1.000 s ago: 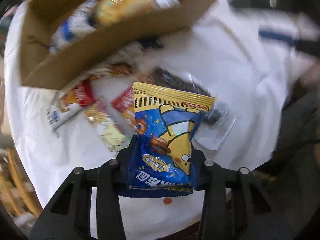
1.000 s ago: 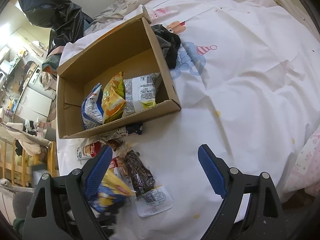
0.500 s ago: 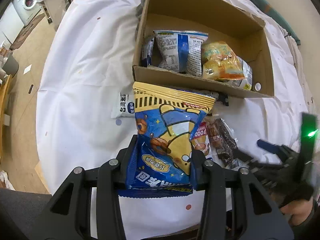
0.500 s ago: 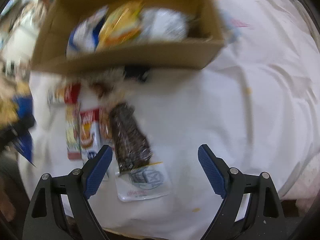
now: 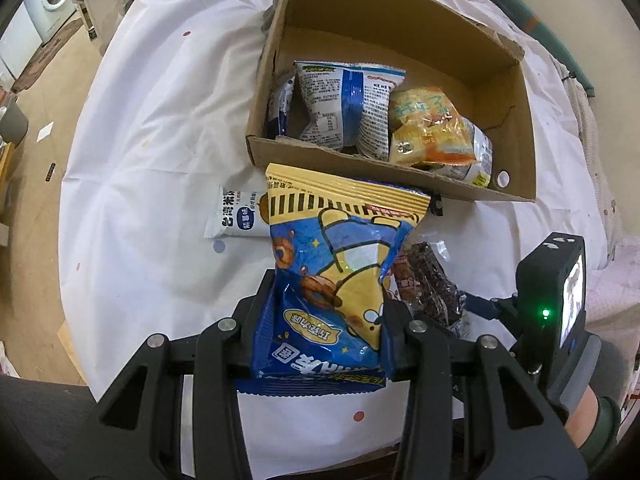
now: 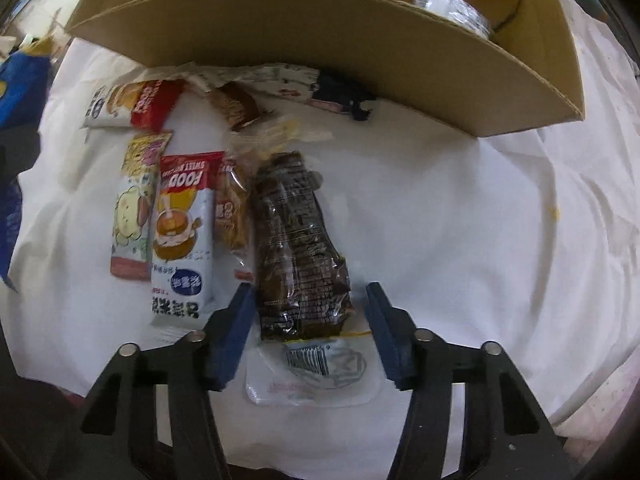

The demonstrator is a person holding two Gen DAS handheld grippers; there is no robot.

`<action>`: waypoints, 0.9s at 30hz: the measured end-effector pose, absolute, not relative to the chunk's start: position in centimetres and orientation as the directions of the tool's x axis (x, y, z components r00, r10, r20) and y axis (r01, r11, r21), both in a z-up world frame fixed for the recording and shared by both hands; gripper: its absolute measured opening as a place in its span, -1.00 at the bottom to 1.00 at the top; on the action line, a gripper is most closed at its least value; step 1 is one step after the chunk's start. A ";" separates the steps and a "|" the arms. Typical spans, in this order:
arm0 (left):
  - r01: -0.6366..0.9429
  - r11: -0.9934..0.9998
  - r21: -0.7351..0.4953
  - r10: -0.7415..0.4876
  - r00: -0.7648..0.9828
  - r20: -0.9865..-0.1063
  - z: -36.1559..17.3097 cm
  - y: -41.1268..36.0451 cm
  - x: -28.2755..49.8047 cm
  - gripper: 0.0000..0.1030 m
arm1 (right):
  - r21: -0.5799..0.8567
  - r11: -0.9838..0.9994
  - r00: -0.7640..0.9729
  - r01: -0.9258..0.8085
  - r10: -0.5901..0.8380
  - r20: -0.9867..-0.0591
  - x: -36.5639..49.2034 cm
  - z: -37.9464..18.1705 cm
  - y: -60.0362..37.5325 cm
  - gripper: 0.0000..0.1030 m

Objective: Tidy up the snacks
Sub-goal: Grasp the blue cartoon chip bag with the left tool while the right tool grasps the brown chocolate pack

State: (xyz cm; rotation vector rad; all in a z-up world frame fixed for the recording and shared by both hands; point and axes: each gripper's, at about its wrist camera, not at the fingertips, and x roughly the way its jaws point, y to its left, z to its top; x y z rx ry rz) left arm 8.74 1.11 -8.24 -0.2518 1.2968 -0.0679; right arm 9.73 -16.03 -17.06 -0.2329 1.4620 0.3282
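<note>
- The blue-and-yellow snack bag [image 5: 332,280] is clamped near its lower end between the fingers [image 5: 394,334] of the left gripper [image 5: 326,332], upright, with its striped top edge raised in front of the near wall of the cardboard box [image 5: 516,152].
- The fingers [image 6: 236,332] of the right gripper [image 6: 308,328] are spread apart, one on either side of the lower end of the dark brown snack pack [image 6: 298,248], which lies flat on the white sheet [image 6: 460,240]; contact with it cannot be told.
- Just left of that pack, three slim packets are laid side by side, among them the red-and-white "FOOD" packet [image 6: 182,232].
- Closer to the box, a red-and-white bar [image 6: 132,106] is seen lying crosswise.
- Inside the box, a white-and-blue bag [image 5: 348,108] and an orange-yellow bag [image 5: 428,128] are seen standing against the near wall.
</note>
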 end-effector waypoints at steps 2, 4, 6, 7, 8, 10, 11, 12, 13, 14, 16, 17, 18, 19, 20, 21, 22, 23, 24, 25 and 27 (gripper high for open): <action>-0.087 0.973 -0.214 -0.183 0.271 -0.945 -8.6 0.6 8.9 -0.25 | 0.067 0.933 0.074 -0.355 0.099 -0.992 9.6 -16.8 -16.1 -0.08; -0.088 0.974 -0.208 -0.178 0.267 -0.947 -8.8 0.5 9.0 -0.25 | 0.086 0.933 0.076 -0.350 0.120 -0.990 9.3 -16.5 -16.4 -0.13; -0.088 0.976 -0.199 -0.170 0.265 -0.949 -9.0 0.5 9.0 -0.25 | 0.099 0.934 0.080 -0.344 0.134 -0.988 9.1 -16.2 -16.6 -0.15; -0.089 0.977 -0.194 -0.165 0.265 -0.950 -9.1 0.5 9.0 -0.25 | 0.108 0.934 0.080 -0.340 0.143 -0.986 8.9 -16.1 -16.7 -0.16; -0.089 0.977 -0.191 -0.162 0.266 -0.950 -9.1 0.5 9.0 -0.25 | 0.117 0.935 0.080 -0.336 0.152 -0.985 8.8 -15.9 -16.8 -0.17; -0.093 0.980 -0.177 -0.146 0.272 -0.951 -9.2 0.6 9.0 -0.25 | 0.134 0.934 0.080 -0.332 0.170 -0.982 8.9 -15.6 -17.3 -0.21; -0.095 0.980 -0.172 -0.140 0.274 -0.951 -9.3 0.7 8.9 -0.25 | 0.144 0.933 0.081 -0.330 0.180 -0.980 8.8 -15.4 -17.3 -0.23; -0.100 0.982 -0.161 -0.128 0.276 -0.952 -9.3 0.9 8.9 -0.25 | 0.156 0.931 0.082 -0.330 0.193 -0.978 8.8 -15.0 -17.4 -0.29; -0.104 0.983 -0.153 -0.119 0.277 -0.953 -9.4 1.0 8.9 -0.25 | 0.175 0.928 0.083 -0.329 0.213 -0.974 8.8 -14.6 -17.4 -0.37; -0.108 0.983 -0.147 -0.113 0.277 -0.954 -9.5 1.1 8.8 -0.25 | 0.197 0.924 0.079 -0.327 0.234 -0.969 8.7 -14.3 -17.5 -0.46; -0.122 0.984 -0.129 -0.091 0.274 -0.957 -9.8 1.5 8.8 -0.25 | 0.233 0.919 0.079 -0.317 0.270 -0.960 8.5 -13.7 -17.8 -0.61; -0.128 0.984 -0.123 -0.084 0.271 -0.959 -9.9 1.6 8.8 -0.25 | 0.235 0.921 0.085 -0.311 0.273 -0.958 8.3 -13.5 -18.0 -0.61; -0.132 0.984 -0.120 -0.081 0.268 -0.960 -9.9 1.6 8.8 -0.25 | 0.237 0.922 0.086 -0.305 0.275 -0.958 8.3 -13.4 -18.2 -0.61; -0.138 0.983 -0.120 -0.080 0.265 -0.961 -10.0 1.7 8.8 -0.25 | 0.236 0.925 0.085 -0.299 0.272 -0.959 8.2 -13.6 -18.4 -0.61; -0.138 0.983 -0.119 -0.079 0.264 -0.961 -10.1 1.6 8.8 -0.25 | 0.234 0.926 0.083 -0.296 0.269 -0.960 8.2 -13.9 -18.8 -0.61; -0.136 0.984 -0.115 -0.076 0.264 -0.961 -10.1 1.5 8.8 -0.25 | 0.236 0.926 0.080 -0.294 0.270 -0.960 8.1 -14.1 -18.9 -0.61; -0.132 0.985 -0.109 -0.071 0.266 -0.961 -10.0 1.3 8.8 -0.25 | 0.242 0.926 0.076 -0.289 0.274 -0.959 8.1 -14.3 -19.1 -0.60; -0.131 0.986 -0.108 -0.069 0.268 -0.961 -10.0 1.1 8.8 -0.25 | 0.249 0.927 0.073 -0.279 0.279 -0.957 8.1 -14.6 -19.3 -0.60; -0.129 0.986 -0.109 -0.070 0.271 -0.960 -10.0 1.0 8.8 -0.25 | 0.263 0.927 0.068 -0.266 0.291 -0.954 8.2 -14.8 -19.6 -0.61; -0.128 0.986 -0.111 -0.072 0.273 -0.959 -10.0 0.9 8.8 -0.25 | 0.276 0.926 0.065 -0.257 0.301 -0.951 8.3 -14.8 -19.7 -0.61; -0.123 0.986 -0.112 -0.074 0.280 -0.957 -9.9 0.9 8.8 -0.25 | 0.273 0.925 0.078 -0.264 0.302 -0.950 8.5 -13.9 -19.8 -0.62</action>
